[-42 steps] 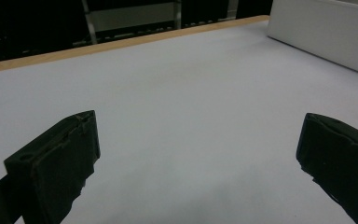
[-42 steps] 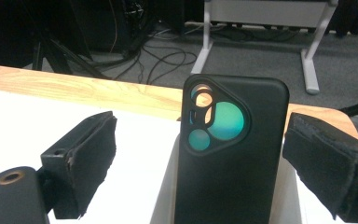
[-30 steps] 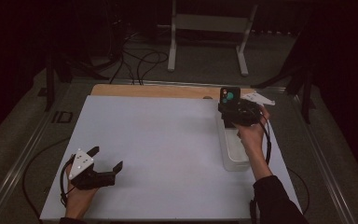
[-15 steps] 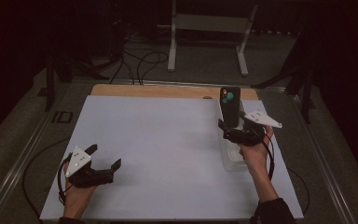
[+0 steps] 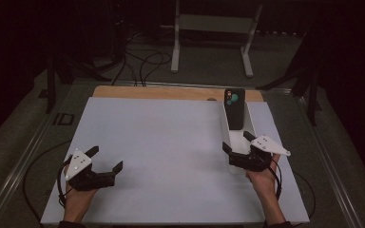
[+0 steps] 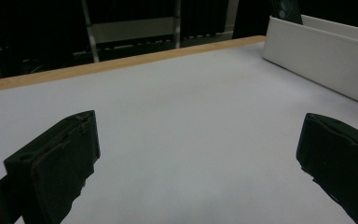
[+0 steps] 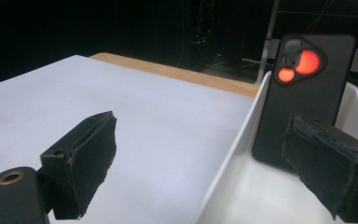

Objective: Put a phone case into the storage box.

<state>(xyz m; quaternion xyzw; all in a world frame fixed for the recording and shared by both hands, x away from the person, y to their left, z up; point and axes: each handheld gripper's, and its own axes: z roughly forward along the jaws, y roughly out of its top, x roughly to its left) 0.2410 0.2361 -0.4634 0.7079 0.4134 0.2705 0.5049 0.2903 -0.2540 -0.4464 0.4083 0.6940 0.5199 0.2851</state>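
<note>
Basically the black phone (image 5: 235,108) stood upright in the white tray (image 5: 253,124), leaning at the tray's far end, back side w/ camera bump facing the person. Tray sat on the right part of the white tabletop (image 5: 171,142), long axis running away from the person, near the wooden far edge (image 5: 161,92).

Right gripper (image 5: 239,148) was at the tray's near end, jaws spread wide, pinching nothing. In the right gripper view (image 7: 205,163) one jaw was over the bare tabletop left of the tray wall, the other over the tray interior, so the jaws straddled the tray's left wall. Phone (image 7: 307,93) was ahead of it, apart from both jaws; camera bump showed 2 reddish-orange dots there, greenish in the high view. Right hand (image 5: 262,178) held the gripper from behind, grey plate on top.

Left gripper (image 5: 107,159) was near the front-left corner of the tabletop, well apart from tray & phone, jaws also spread, holding nothing. Left gripper view (image 6: 200,154) showed bare white surface betw. the jaws, tray wall (image 6: 317,51) far off at upper right w/ the phone top (image 6: 286,8) poking above it. Left hand (image 5: 78,199) gripped it from below.

Floor beyond the table had cables (image 5: 142,61) and a white stand (image 5: 214,33).
</note>
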